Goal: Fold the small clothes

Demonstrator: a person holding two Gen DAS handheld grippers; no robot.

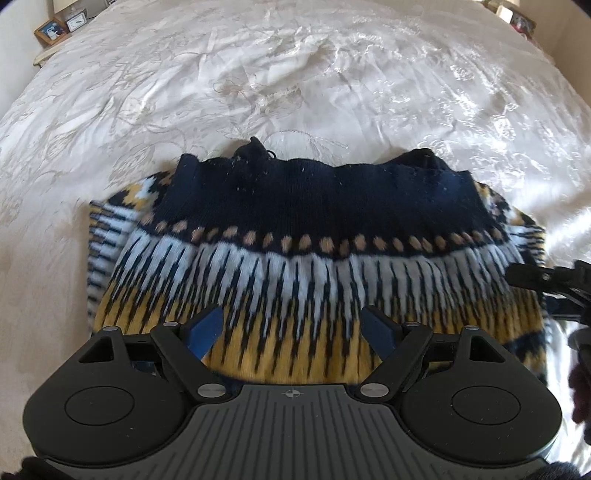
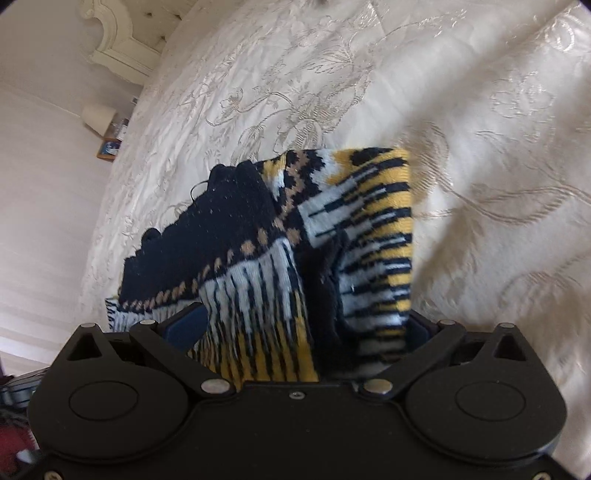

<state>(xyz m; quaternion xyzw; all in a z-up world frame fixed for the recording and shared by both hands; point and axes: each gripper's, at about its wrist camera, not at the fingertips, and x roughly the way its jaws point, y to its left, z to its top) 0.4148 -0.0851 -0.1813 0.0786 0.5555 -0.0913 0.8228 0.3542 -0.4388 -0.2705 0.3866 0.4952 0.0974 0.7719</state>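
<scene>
One bed (image 1: 295, 74) fills both views, its pale embroidered cover rumpled and glossy, and on it lies the single piece you are folding: a small knitted sweater (image 1: 314, 258) in navy, pale blue and yellow. In the left wrist view it lies mostly flat in front of you, navy ribbed band (image 1: 317, 195) at the far edge, yellow zigzag section nearest the camera, with a patterned part sticking out at each side underneath.

Judge the knit as soft, thick and light. It should drape and sag rather than hold a crease, and it will likely grip the satin cover poorly, so the whole piece may slide if you drag it. Take hold at a doubled edge or corner, pinching every layer, and lift before moving.

Your right hand-held gripper (image 2: 306, 325) has bunched fabric between its fingers, a lifted side of the sweater standing up in front of the lens with a dark fold running down the middle; the right finger is mostly hidden by the cloth, so I read it as clamped on the knit, though the pads' contact is not clear. Your left hand-held gripper (image 1: 295, 325) is spread wide, blue fingers (image 1: 205, 328) apart over the yellow band, grasping nothing.

At the far corners, small picture frames and a clock (image 1: 77, 23) sit on a bedside stand.
</scene>
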